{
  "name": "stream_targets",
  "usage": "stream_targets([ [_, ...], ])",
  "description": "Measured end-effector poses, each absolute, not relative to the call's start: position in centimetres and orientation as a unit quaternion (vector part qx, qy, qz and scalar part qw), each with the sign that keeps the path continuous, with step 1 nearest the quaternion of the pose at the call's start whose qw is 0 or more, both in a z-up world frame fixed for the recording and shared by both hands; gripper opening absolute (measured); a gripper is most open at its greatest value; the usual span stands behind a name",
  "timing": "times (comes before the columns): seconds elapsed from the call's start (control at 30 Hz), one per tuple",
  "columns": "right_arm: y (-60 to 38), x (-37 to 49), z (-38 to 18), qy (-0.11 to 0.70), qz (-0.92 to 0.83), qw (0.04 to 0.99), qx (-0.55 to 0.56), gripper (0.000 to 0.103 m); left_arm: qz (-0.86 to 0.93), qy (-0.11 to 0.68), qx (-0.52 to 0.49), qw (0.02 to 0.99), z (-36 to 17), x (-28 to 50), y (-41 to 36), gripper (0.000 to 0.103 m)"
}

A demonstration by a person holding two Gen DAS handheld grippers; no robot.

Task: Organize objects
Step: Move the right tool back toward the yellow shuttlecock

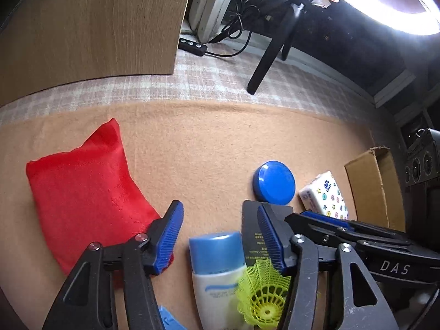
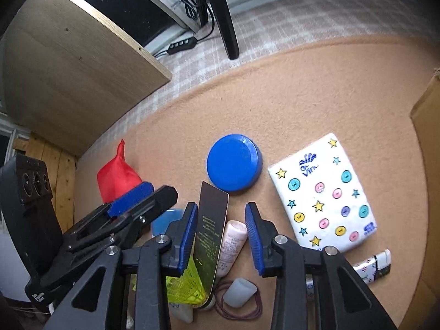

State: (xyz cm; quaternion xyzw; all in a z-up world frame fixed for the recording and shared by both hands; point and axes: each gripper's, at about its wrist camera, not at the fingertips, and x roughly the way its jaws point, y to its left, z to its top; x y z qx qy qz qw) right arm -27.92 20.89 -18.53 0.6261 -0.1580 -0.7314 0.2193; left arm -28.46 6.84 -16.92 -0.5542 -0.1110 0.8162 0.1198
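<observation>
Looking through the left wrist camera, I judge the organizing barely begun: everything lies loose on the tan felt mat (image 1: pixel 220 143), and the cardboard box (image 1: pixel 371 187) at the right edge shows nothing inside that I can see. I count one red cloth pouch (image 1: pixel 82 192), one blue round lid (image 1: pixel 275 181), one patterned tissue pack (image 1: pixel 324 195), one blue-capped white bottle (image 1: pixel 217 272), one yellow plastic shuttlecock (image 1: pixel 261 297) and one black card (image 1: pixel 251 236). My left gripper (image 1: pixel 220 236) stands partly open above the bottle, gripping nothing. The right gripper (image 1: pixel 330 220) reaches in beside it.

Through the right wrist camera, my right gripper (image 2: pixel 222 236) is half open, with the black card (image 2: pixel 211 233) leaning against its left pad and a pink tube (image 2: pixel 231 247) between the pads; I cannot tell whether anything is truly gripped. I also count one grey cap (image 2: pixel 239 293), one loop of rubber bands (image 2: pixel 247 313) and one patterned small tube (image 2: pixel 371 266). All remain unsorted.
</observation>
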Motion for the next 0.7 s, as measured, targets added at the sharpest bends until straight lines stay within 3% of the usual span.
stream_targets([
  [0.27, 19.9, -26.8, -19.5, -0.131, -0.720, 0.241, 0.637, 0.017, 0.811, -0.100, -0.559, 0.139, -18.4, -28.5, 7.2, 0.037],
  [0.43, 19.5, -25.0, -19.3, -0.074, -0.726, 0.254, 0.634, 0.016, 0.806, -0.092, -0.565, 0.153, -18.9, -27.7, 8.0, 0.025],
  [0.7, 20.2, -21.7, -18.3, 0.031, -0.741, 0.253, 0.621, 0.016, 0.806, -0.026, -0.565, 0.175, -19.2, -23.8, 9.9, 0.023],
])
